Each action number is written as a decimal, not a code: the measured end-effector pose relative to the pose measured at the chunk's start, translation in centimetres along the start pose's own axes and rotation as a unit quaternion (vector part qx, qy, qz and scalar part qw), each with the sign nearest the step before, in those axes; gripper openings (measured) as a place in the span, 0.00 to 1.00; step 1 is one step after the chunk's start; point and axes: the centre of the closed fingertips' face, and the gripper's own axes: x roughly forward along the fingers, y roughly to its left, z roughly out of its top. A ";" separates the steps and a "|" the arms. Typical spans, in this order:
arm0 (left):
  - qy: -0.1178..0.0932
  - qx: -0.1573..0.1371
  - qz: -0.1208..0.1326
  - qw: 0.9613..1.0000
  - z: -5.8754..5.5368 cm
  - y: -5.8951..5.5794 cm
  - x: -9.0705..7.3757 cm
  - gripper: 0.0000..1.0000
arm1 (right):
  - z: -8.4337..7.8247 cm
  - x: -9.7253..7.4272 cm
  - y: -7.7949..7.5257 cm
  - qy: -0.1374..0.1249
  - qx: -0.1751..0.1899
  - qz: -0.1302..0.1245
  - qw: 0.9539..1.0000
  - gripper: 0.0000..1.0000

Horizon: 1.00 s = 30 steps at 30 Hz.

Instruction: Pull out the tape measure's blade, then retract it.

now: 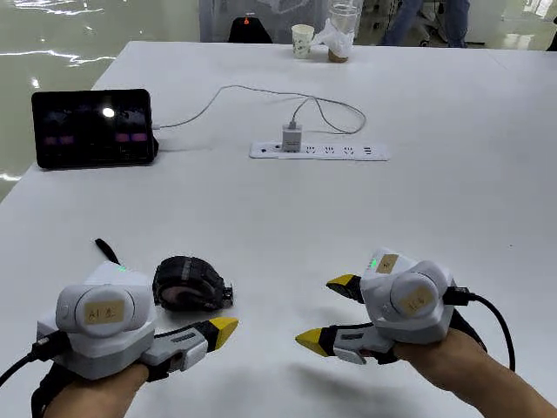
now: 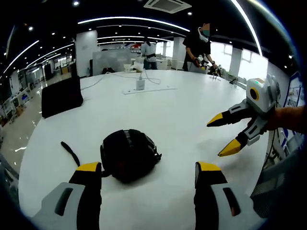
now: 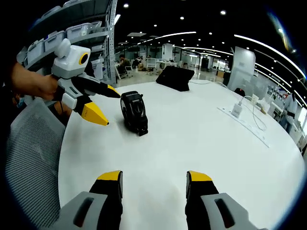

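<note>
Your left hand-held gripper (image 3: 107, 106) sits at the lower left of the head view with its jaws wide and holding nothing. Its far jaw is hidden there behind the gripper itself. The black tape measure (image 1: 187, 283) lies on the white tabletop (image 1: 348, 226) just ahead of those jaws. Its blade is hard to make out and its strap (image 1: 106, 251) is partly covered. Your right hand-held gripper (image 1: 324, 311), at lower right, gapes wide too, well apart from it.

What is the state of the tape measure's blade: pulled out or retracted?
Retracted. The black tape measure lies on the white table with no blade strip extending from it.
</note>
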 end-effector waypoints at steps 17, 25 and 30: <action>-0.044 0.011 -0.035 0.998 0.6 -1.3 -2.3 0.78 | -0.8 -3.3 0.3 -0.031 0.041 -0.040 0.998 0.63; -0.047 0.026 -0.041 0.998 0.4 -1.6 -2.8 0.79 | -1.3 -4.3 0.8 -0.032 0.056 -0.053 0.997 0.69; -0.051 0.031 -0.048 0.997 0.2 -2.0 -3.4 0.80 | -1.3 -4.9 1.1 -0.039 0.065 -0.061 0.995 0.74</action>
